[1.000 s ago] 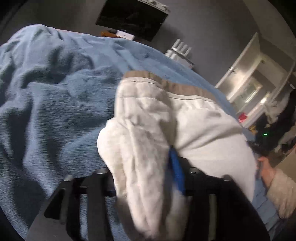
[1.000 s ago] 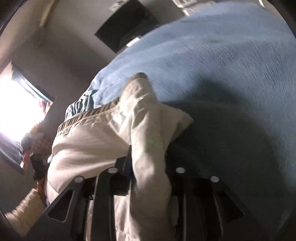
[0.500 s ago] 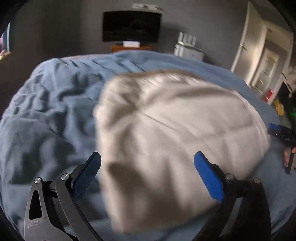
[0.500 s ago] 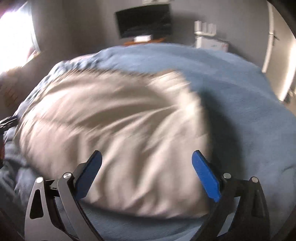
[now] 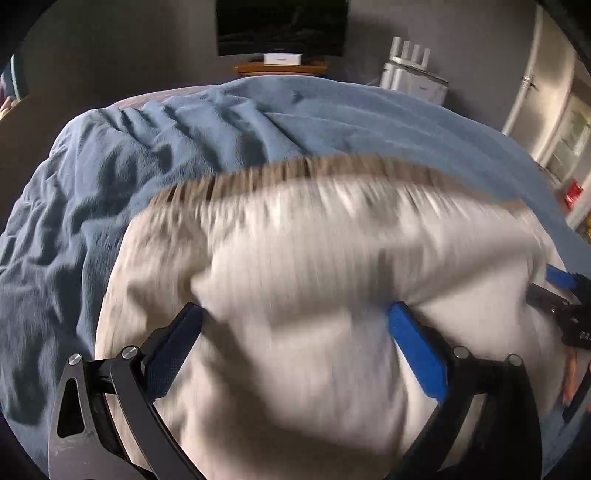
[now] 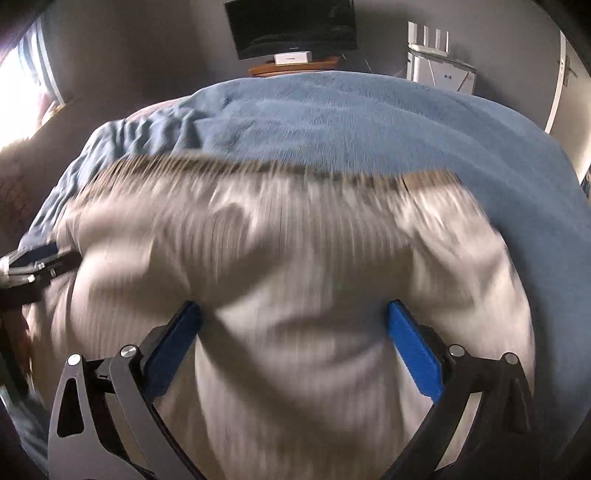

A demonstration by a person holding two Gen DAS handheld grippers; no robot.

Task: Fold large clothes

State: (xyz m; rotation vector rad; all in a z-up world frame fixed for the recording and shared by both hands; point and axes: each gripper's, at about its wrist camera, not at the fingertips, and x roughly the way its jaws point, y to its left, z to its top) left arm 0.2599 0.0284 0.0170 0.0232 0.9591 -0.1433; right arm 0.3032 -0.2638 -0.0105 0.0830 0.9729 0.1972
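A cream-white garment (image 5: 314, 280) with a tan waistband (image 5: 295, 173) lies folded on the blue bedspread (image 5: 110, 177), blurred by motion. My left gripper (image 5: 295, 314) is open, its blue pads spread wide over the near part of the cloth, holding nothing. My right gripper (image 6: 295, 314) is open in the same way over the garment (image 6: 295, 258), whose tan band (image 6: 258, 170) lies at its far edge. The right gripper's tip shows at the right edge of the left wrist view (image 5: 561, 291). The left gripper's tip shows at the left edge of the right wrist view (image 6: 33, 266).
The blue bedspread (image 6: 369, 122) covers the whole bed, wrinkled at the far left. Beyond the bed a dark TV (image 5: 280, 26) hangs on the wall above a shelf. A white appliance (image 5: 413, 77) stands at the back right, and a door (image 5: 543, 92) at the right.
Both grippers let go of the garment and opened wide. The cloth dropped flat onto the bedspread, and both cameras swung to face the TV wall.
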